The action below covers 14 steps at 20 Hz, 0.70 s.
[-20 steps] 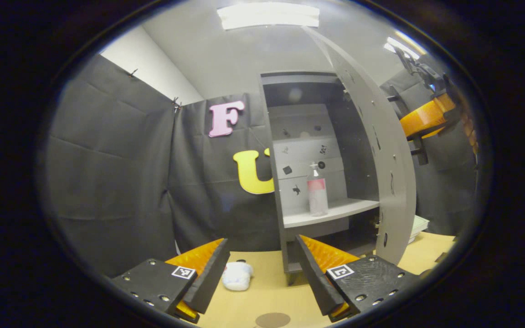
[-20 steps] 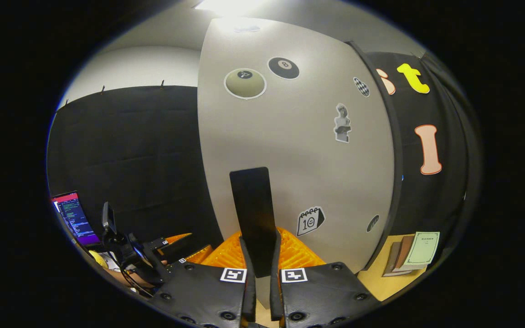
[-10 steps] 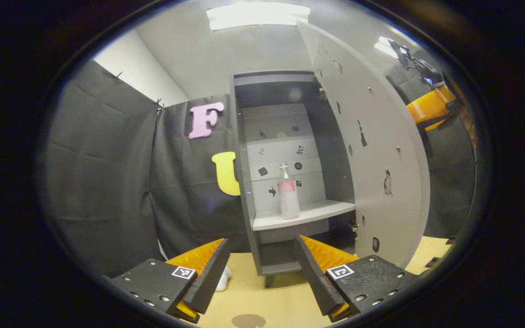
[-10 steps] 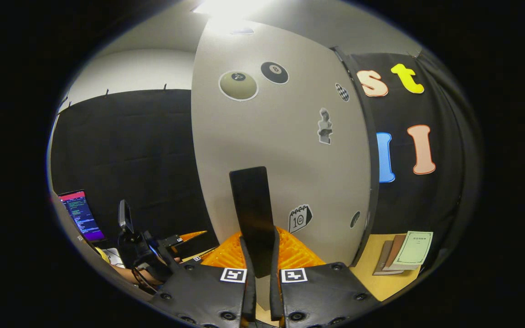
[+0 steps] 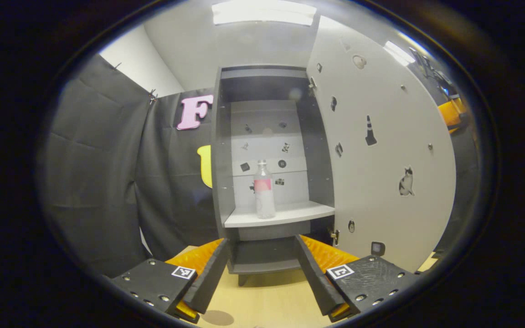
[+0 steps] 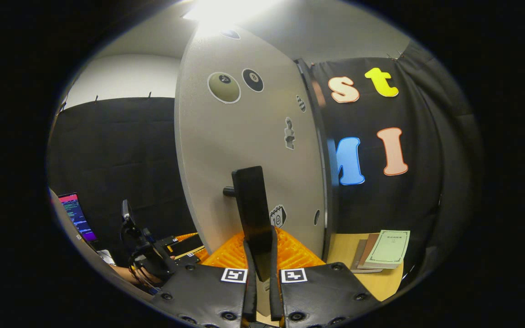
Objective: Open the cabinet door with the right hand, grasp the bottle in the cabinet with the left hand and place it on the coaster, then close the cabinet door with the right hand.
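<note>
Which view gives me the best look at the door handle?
The right gripper view: the right hand-held gripper is clamped on the black door handle, close up. The left gripper view shows the cabinet door's inner face instead.

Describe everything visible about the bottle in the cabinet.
The bottle is a slim, clear, plastic-looking one with a pale cap and a pink band around its upper body. It stands upright on the cabinet's light shelf, near the shelf's left half, in front of the stickered back panel. Whether it holds liquid cannot be told. Nothing but the shelf touches it; the left tongs are open and well short of it.
</note>
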Each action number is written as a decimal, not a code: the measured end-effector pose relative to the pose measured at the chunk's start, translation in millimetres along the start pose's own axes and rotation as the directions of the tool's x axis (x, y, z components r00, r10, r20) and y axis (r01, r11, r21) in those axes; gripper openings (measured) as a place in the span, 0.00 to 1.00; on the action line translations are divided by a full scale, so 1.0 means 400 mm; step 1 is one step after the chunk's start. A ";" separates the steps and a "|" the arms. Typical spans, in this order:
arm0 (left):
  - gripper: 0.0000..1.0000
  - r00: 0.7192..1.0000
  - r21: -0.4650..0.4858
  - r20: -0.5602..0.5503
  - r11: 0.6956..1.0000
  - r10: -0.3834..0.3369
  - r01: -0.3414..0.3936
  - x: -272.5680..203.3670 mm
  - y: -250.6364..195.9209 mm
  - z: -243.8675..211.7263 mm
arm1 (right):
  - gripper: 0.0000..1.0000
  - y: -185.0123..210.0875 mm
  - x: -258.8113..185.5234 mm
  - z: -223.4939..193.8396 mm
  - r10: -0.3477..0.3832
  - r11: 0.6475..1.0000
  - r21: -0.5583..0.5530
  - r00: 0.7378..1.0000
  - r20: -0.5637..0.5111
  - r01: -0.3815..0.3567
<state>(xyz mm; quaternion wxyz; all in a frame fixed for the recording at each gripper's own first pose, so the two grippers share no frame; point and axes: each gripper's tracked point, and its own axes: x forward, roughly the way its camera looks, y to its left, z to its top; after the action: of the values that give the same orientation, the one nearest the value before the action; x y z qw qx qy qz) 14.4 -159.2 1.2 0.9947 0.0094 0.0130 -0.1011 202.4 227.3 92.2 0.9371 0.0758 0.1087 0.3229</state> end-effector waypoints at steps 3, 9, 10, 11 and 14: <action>0.87 1.000 0.018 0.012 1.000 -0.002 0.002 -0.001 -0.038 0.026 | 0.09 -0.053 -0.013 0.011 -0.055 0.998 0.001 0.998 0.024 0.055; 0.90 0.999 0.061 0.023 0.998 0.031 -0.032 -0.010 -0.076 0.063 | 0.28 -0.056 -0.043 -0.013 0.004 0.999 0.036 1.000 -0.007 -0.004; 0.89 0.999 0.058 0.022 0.998 0.038 -0.039 -0.010 -0.079 0.068 | 0.32 -0.067 -0.069 -0.017 -0.007 1.000 0.022 1.000 -0.008 0.007; 0.87 0.999 0.053 0.021 0.998 0.042 -0.043 -0.005 -0.082 0.073 | 0.32 -0.078 -0.094 -0.019 -0.014 1.000 0.019 1.000 -0.007 0.014; 0.89 0.999 0.052 0.010 0.998 0.030 -0.030 0.039 -0.101 0.089 | 0.46 -0.142 -0.197 -0.024 -0.110 0.994 0.001 0.994 0.023 0.110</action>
<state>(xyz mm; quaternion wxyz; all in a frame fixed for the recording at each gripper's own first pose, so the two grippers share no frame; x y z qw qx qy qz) 22.4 -202.6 35.5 0.9956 0.0353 0.0054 -0.0865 172.8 134.9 83.2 0.9547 0.0736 0.1017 0.2698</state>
